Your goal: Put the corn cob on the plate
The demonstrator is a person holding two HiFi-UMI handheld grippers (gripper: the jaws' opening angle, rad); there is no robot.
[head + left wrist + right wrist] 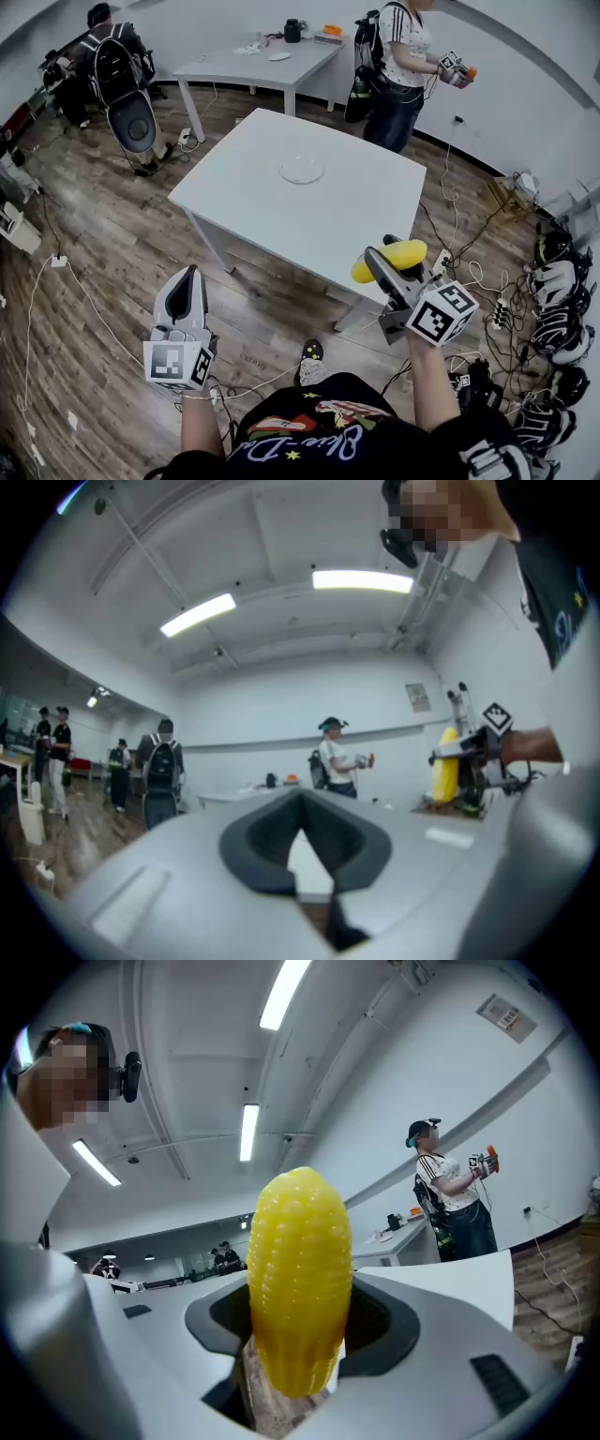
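Observation:
A yellow corn cob (389, 260) sits clamped in my right gripper (386, 265), held in the air off the near right corner of the white table (253, 178). In the right gripper view the corn cob (298, 1279) stands upright between the jaws and fills the middle. A clear glass plate (302, 170) lies near the table's centre, well ahead of the cob. My left gripper (185, 291) hangs over the wooden floor at the lower left, its jaws together with nothing between them; in its own view the left gripper (305, 841) points level across the room.
A second white table (258, 66) with small items stands at the back. A person (403, 66) with grippers stands behind the near table; another with a backpack (117, 70) is at the far left. Cables and helmets (558, 300) lie along the right wall.

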